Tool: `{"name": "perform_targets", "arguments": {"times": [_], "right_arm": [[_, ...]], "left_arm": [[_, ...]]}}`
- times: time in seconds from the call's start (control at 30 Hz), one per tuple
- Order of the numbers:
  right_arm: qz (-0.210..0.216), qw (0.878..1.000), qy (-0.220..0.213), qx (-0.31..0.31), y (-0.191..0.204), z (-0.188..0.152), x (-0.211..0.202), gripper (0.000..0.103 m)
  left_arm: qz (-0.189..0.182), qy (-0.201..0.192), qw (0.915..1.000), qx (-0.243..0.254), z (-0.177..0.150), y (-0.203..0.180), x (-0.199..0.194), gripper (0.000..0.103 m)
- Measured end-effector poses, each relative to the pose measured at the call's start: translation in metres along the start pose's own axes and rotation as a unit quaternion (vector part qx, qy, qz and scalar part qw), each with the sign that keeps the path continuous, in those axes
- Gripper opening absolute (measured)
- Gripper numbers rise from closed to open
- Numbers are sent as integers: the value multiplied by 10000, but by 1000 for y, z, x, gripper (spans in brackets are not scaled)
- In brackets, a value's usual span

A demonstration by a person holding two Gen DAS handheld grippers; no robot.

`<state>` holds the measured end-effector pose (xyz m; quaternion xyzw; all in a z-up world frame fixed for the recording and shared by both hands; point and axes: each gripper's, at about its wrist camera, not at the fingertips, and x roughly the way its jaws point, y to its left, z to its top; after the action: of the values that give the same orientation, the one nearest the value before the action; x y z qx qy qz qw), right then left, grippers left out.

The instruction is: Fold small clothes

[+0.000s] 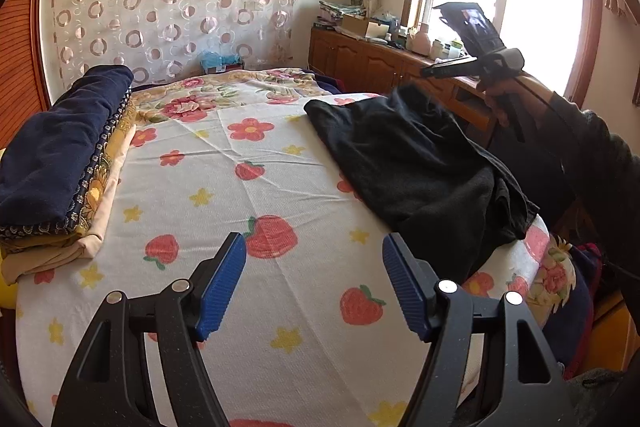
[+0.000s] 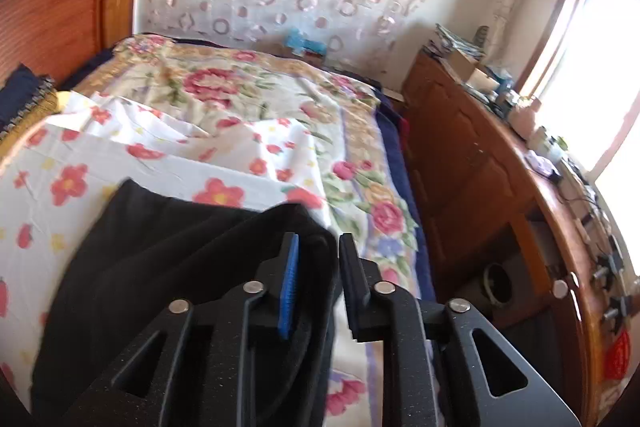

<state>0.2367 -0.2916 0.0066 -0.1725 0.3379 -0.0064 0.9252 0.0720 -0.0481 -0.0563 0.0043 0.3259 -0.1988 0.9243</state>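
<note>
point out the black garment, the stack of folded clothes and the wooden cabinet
black cloth garment [image 1: 416, 163], left wrist view, middle of its top surface
stack of folded navy and yellow clothes [image 1: 60, 163], left wrist view, navy top layer
brown wooden cabinet [image 2: 472, 163], right wrist view, front panel

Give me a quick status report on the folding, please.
Left gripper open, empty above the sheet. Right gripper open, jaws narrow, off the black garment, which lies unfolded. Folded stack clear of it.

No readable text, labels or numbers anywhere.
</note>
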Motion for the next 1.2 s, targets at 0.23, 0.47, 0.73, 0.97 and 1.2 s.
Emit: {"name": "perform_targets", "arguments": {"times": [0.23,0.47,0.73,0.97,1.2], "right_arm": [[382,9987,-262,197,12,-44,-45,37],[1086,9930,-403,219,15,-123,-105,37],[1263,9915,-292,121,6,-184,-138,37],[1394,9892,-103,451,-8,-206,-152,37],[1739,9816,21,793,-15,-216,-155,37]], "left_arm": [[-110,78,9999,101,-2,-13,8,72],[-253,188,9988,370,4,-39,22,72],[-394,451,9960,661,-2,-68,40,72],[-452,575,9944,757,-7,-81,47,72],[-450,609,9946,703,-8,-79,49,72]]}}
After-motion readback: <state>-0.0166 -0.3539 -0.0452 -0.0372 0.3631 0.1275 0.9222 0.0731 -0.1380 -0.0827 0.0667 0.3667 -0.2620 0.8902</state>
